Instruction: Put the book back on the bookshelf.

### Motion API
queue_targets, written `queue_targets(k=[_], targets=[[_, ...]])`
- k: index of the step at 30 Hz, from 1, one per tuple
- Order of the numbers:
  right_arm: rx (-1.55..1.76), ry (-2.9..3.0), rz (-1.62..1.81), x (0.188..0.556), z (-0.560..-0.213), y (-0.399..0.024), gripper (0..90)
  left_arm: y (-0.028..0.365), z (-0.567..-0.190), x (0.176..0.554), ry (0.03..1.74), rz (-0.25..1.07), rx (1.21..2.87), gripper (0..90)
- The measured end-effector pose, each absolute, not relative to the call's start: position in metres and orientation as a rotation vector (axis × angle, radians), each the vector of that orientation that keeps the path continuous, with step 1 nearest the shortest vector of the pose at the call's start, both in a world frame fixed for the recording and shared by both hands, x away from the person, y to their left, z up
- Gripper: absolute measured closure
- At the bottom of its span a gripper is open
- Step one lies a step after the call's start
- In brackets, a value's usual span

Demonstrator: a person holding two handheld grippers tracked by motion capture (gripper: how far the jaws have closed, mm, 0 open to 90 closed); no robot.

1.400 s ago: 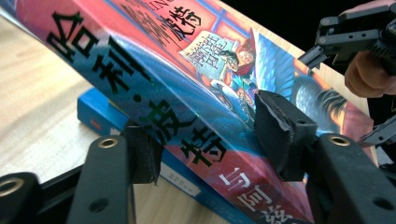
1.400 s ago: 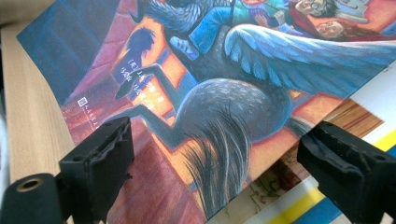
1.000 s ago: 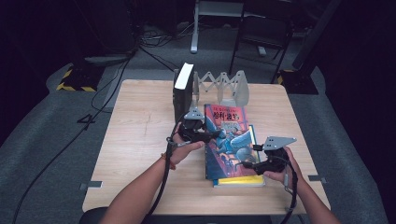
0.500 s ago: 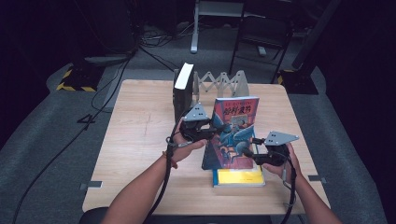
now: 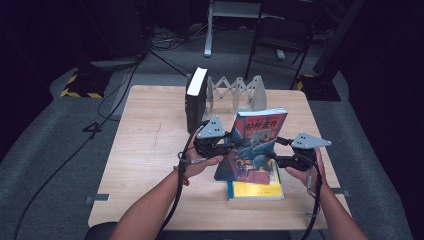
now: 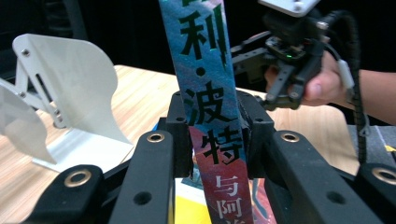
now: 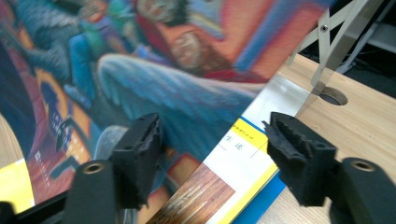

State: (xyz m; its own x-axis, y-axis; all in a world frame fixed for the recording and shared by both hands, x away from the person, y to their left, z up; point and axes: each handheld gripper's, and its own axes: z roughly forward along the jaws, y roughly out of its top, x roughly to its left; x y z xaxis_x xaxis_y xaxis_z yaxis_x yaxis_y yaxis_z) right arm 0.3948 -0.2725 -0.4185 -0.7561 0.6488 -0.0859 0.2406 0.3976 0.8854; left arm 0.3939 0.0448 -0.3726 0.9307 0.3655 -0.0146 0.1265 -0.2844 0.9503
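A colourful book [image 5: 257, 145] with a blue and red cover stands tilted up on its lower edge. It rests on a yellow book [image 5: 255, 189] that lies flat. My left gripper [image 5: 227, 143] is shut on the tilted book's spine [image 6: 205, 93], and its jaws have just been closing on it; both pads [image 6: 180, 135] press the spine in the left gripper view [image 6: 215, 140]. My right gripper [image 5: 276, 157] is beside the book's right edge. Its jaws [image 7: 212, 135] have just been opening, and the pads touch nothing, with the cover [image 7: 154, 70] and the yellow book [image 7: 233, 154] behind them.
A black book [image 5: 196, 102] stands upright against a folding metal book rack [image 5: 240, 92] at the back of the wooden table [image 5: 145, 150]. The rack's white end plate [image 6: 70, 84] is close on the left gripper's left. Bare tabletop lies to the left.
The colourful book has gone from lying flat on the yellow book to standing tilted up. The left gripper rose with it, its jaws closing on the spine. The right hand stayed in place.
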Motion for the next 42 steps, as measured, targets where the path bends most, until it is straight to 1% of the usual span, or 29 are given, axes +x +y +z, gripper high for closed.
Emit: queue_targets(k=[2, 6, 7, 8, 9, 12, 15, 23, 32, 39, 42], targets=[[0.77, 2.248, 1.333, 0.398, -0.417, -0.272, 29.4, 0.045, -0.373, 0.392, 0.35, 0.242, 1.857, 70.7], [0.772, 2.266, 1.379, 0.404, -0.414, -0.271, 26.5, 0.046, -0.372, 0.39, 0.325, 0.242, 1.857, 70.7], [0.759, 2.267, 1.398, 0.405, -0.413, -0.271, 28.5, 0.047, -0.372, 0.39, 0.318, 0.239, 1.86, 70.7], [0.726, 2.264, 1.415, 0.404, -0.412, -0.271, 34.5, 0.047, -0.372, 0.389, 0.309, 0.248, 1.868, 70.5], [0.682, 2.243, 1.434, 0.4, -0.41, -0.27, 38.3, 0.047, -0.371, 0.389, 0.302, 0.254, 1.87, 70.0], [0.629, 2.187, 1.363, 0.39, -0.407, -0.265, 39.7, 0.047, -0.371, 0.389, 0.291, 0.242, 1.87, 68.1], [0.63, 2.172, 1.377, 0.388, -0.406, -0.267, 45.2, 0.045, -0.369, 0.389, 0.294, 0.247, 1.876, 64.6], [0.606, 2.154, 1.399, 0.384, -0.404, -0.264, 47.8, 0.042, -0.358, 0.399, 0.346, 0.247, 1.887, 62.5], [0.601, 2.15, 1.404, 0.383, -0.403, -0.262, 48.1, 0.036, -0.336, 0.408, 0.334, 0.238, 1.874, 63.1], [0.608, 2.155, 1.406, 0.384, -0.404, -0.263, 48.1, 0.033, -0.327, 0.413, 0.342, 0.236, 1.91, 62.8], [0.606, 2.152, 1.405, 0.383, -0.403, -0.263, 48.4, 0.034, -0.325, 0.411, 0.352, 0.251, 1.927, 66.9]])
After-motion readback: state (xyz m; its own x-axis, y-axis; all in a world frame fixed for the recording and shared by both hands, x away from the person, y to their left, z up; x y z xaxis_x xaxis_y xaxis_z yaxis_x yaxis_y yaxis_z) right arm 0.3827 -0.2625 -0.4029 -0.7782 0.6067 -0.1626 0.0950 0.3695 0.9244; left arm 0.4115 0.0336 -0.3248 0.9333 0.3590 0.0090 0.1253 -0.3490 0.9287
